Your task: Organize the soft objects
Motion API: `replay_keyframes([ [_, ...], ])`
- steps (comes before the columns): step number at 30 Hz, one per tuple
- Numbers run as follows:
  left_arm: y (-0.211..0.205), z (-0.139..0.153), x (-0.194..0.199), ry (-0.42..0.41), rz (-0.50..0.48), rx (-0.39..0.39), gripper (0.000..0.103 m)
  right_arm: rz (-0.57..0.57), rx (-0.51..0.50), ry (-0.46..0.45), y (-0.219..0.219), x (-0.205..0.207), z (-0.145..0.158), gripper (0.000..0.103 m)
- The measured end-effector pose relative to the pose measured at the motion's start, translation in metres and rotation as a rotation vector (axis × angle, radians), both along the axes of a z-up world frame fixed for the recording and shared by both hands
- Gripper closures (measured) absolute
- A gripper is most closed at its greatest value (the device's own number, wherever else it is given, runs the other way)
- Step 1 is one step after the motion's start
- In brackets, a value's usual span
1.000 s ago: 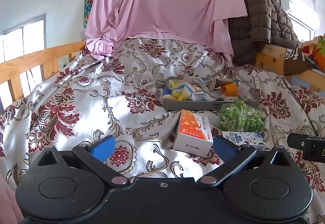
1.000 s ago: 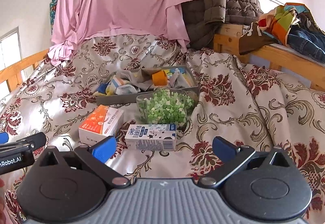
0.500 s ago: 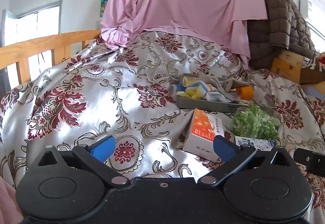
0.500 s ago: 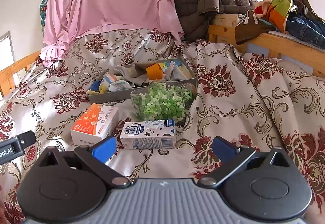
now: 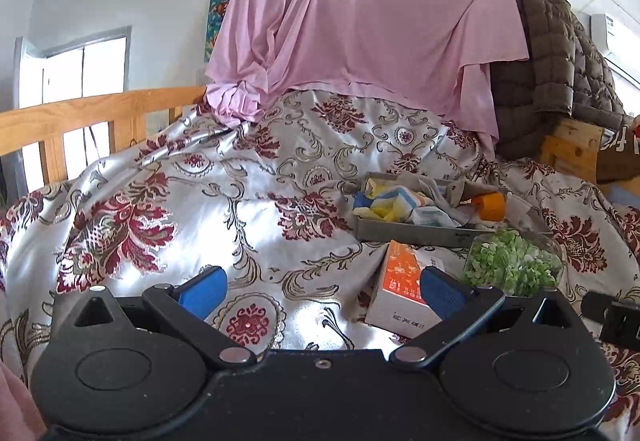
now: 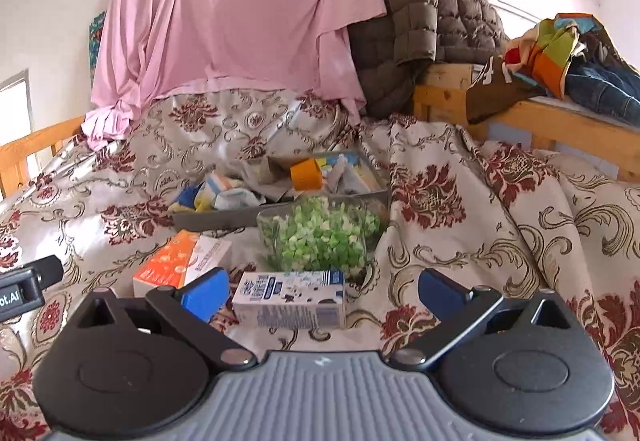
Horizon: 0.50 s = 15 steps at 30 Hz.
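Observation:
On a floral bedspread lies a grey tray [image 6: 224, 217] [image 5: 404, 233] filled with crumpled soft packets and an orange block [image 6: 306, 173] [image 5: 491, 205]. In front of it sit a clear bag of green pieces [image 6: 320, 235] [image 5: 510, 265], an orange-and-white box [image 6: 180, 265] [image 5: 400, 293] and a white-and-blue carton [image 6: 289, 299]. My right gripper [image 6: 324, 291] stands open just short of the carton. Open too, my left gripper [image 5: 322, 287] hangs over bare bedspread with the orange box behind its right finger.
A pink sheet [image 5: 360, 21] drapes the back, with a brown quilted jacket [image 6: 424, 25] beside it. A wooden rail [image 5: 92, 117] runs along the left. Clothes [image 6: 568, 61] lie on a wooden shelf at the right. The bedspread [image 5: 180, 201] left of the tray is bare.
The left view has swung left, so the tray and boxes sit further right in it. The right gripper has edged closer to the carton and bag. Both grippers stay open.

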<state>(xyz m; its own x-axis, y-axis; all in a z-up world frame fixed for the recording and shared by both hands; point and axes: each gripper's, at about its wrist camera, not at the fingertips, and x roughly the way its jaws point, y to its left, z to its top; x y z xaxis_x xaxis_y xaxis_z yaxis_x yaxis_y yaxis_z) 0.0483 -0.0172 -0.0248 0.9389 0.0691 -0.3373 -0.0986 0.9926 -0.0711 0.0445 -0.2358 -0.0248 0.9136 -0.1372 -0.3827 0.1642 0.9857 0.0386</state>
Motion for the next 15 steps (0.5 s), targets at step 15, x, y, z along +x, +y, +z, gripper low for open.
replay_keyframes([
  [15, -0.0093, -0.0048, 0.0046, -0.007, -0.021, 0.081, 0.001, -0.013, -0.023, 0.012, -0.0010, 0.0011, -0.0050, 0.000],
])
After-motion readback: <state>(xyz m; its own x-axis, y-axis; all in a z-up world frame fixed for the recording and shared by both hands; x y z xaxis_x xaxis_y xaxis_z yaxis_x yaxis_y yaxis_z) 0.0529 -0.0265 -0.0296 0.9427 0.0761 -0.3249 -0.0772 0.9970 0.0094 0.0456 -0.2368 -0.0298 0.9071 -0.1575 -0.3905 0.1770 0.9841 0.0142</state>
